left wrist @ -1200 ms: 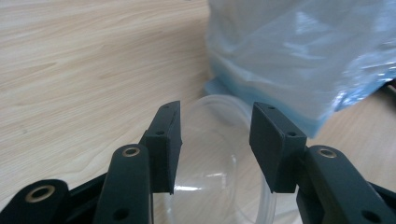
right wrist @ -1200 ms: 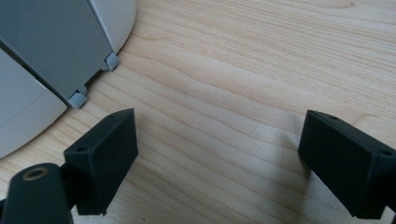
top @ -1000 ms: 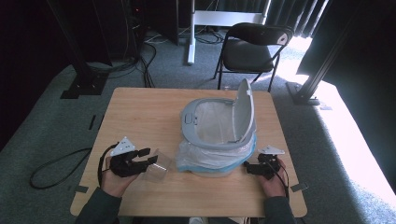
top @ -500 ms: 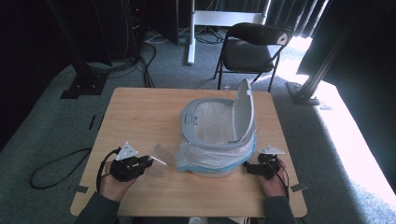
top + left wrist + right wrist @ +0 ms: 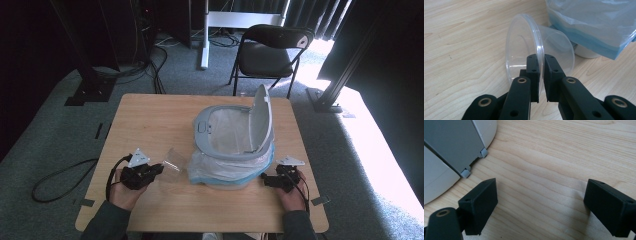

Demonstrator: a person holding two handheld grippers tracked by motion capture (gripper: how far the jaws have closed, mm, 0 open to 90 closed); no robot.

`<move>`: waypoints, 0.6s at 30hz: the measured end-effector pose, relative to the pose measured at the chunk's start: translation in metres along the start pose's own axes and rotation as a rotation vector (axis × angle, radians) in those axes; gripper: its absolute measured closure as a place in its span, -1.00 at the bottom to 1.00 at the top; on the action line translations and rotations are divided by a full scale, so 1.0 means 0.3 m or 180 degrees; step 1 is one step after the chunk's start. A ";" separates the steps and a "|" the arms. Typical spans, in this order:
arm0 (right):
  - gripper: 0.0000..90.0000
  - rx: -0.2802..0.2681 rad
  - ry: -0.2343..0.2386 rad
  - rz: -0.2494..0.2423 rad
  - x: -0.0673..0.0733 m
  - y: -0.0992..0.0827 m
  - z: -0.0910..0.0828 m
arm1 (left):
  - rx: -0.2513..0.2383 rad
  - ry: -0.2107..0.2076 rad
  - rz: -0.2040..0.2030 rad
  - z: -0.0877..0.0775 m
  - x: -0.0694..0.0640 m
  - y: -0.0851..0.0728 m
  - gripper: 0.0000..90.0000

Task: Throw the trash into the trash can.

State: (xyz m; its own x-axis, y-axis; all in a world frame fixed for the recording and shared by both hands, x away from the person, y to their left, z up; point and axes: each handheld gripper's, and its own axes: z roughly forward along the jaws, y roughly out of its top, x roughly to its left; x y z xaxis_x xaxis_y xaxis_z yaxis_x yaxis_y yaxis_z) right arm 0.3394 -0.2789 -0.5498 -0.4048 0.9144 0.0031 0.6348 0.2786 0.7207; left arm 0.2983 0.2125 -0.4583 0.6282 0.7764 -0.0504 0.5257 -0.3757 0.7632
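1. The wooden table carries a grey-white bin with its lid raised and a blue-edged plastic liner bunched around its base.
2. A clear plastic cup lies on its side just left of the bin, mouth turned away from it.
3. The left gripper has just been closing – its jaws now pinch the cup's rim.
4. The right gripper rests at the bin's right side, jaws spread – only bare wood between them.

A wooden table stands on grey carpet — behind it a black folding chair, a white stand and loose black cables — sunlight falls at the right.
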 end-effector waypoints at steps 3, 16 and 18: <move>-0.75 0.0000 0.0000 0.0000 0.000 0.000 0.000 | -0.0023 0.0021 -0.0023 -0.002 0.006 0.003 0.86; -0.75 0.0000 0.0000 0.0000 0.000 0.000 0.000 | -0.0117 0.0042 -0.0049 -0.032 0.029 0.024 0.86; -0.75 0.0000 0.0000 0.0000 0.000 0.000 0.000 | -0.0130 0.0046 -0.0055 -0.033 0.029 0.027 0.86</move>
State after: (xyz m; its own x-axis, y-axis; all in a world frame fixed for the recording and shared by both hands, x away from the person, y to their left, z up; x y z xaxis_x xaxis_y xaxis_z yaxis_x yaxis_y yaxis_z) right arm 0.3394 -0.2789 -0.5498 -0.4048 0.9144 0.0031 0.6348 0.2786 0.7207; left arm 0.3023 0.2214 -0.4460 0.6107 0.7899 -0.0547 0.5123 -0.3415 0.7880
